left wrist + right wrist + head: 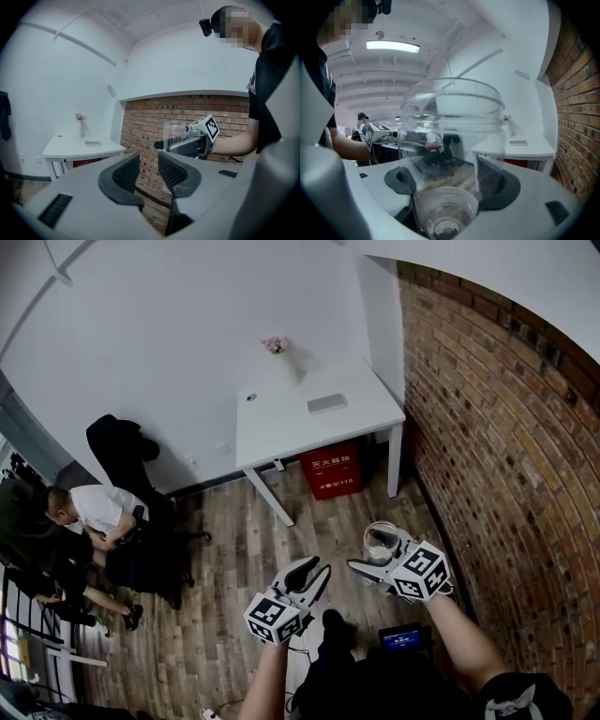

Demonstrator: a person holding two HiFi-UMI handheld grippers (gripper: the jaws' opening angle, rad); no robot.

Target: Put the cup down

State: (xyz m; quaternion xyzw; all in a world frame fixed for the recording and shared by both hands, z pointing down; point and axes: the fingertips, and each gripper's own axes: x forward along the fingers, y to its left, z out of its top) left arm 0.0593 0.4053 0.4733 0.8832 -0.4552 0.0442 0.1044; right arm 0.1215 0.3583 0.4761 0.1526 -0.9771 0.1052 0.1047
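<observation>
A clear cup (381,542) was gripped upright in the right gripper (377,557), over the floor (234,559) at 6 o'clock from the white desk (281,427). The left gripper (315,570) was held empty, jaws slightly apart.

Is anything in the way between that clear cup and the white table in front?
Nothing visible does. Only wooden floor lies between the cup, gripped by the right gripper, and the table. A vase and a flat grey object sit on it; its near edge looks free.
</observation>
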